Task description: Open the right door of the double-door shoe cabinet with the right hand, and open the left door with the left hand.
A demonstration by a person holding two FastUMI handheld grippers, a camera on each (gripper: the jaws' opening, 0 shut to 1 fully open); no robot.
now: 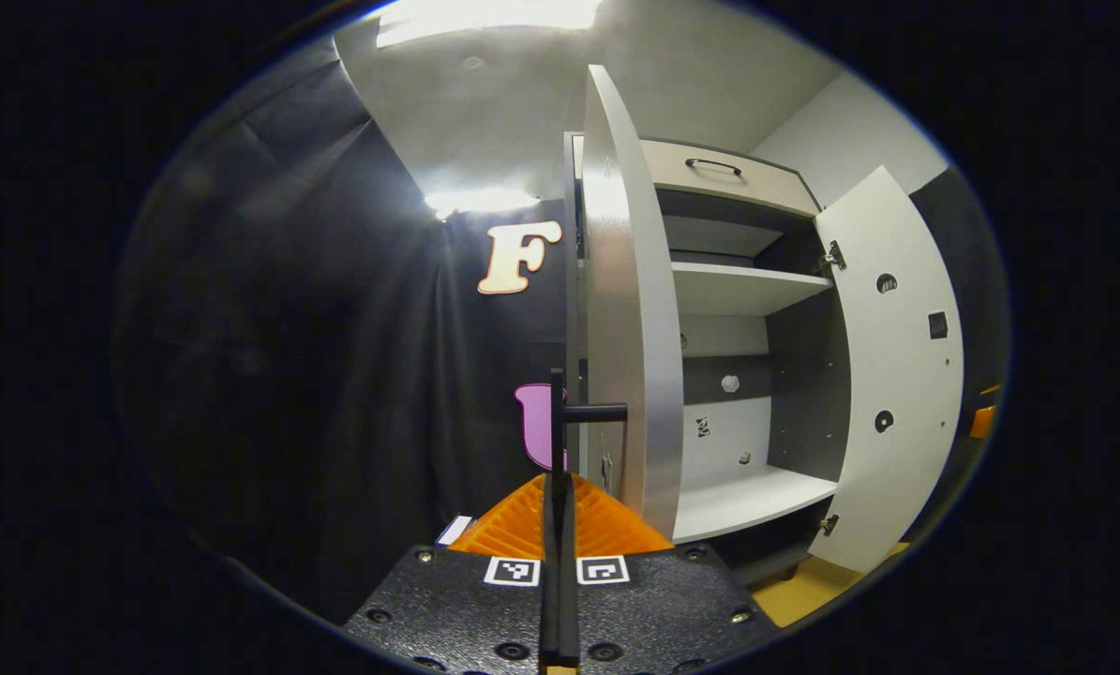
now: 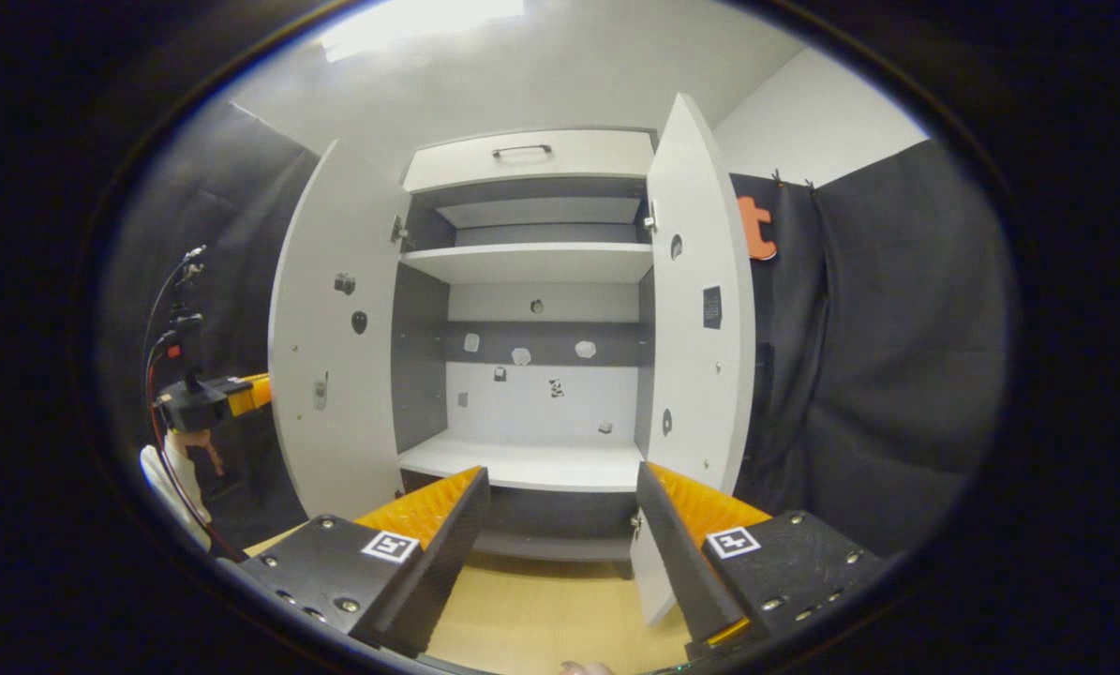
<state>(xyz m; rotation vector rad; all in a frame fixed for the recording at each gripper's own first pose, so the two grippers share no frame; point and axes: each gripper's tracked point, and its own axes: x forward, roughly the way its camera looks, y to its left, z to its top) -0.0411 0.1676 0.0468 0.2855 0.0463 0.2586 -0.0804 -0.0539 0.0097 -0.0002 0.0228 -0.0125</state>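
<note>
shoe cabinet (image 2: 531, 281) both doors open, shelves (image 2: 527, 262) seemingly bare

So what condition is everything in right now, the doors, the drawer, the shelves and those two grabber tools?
Left door: swung open.
Right door: swung open.
Drawer: shut.
Shelves: bare.
Left gripper: jaws shut on the left door's handle.
Right gripper: jaws open, holding nothing, apart from the cabinet.
</note>
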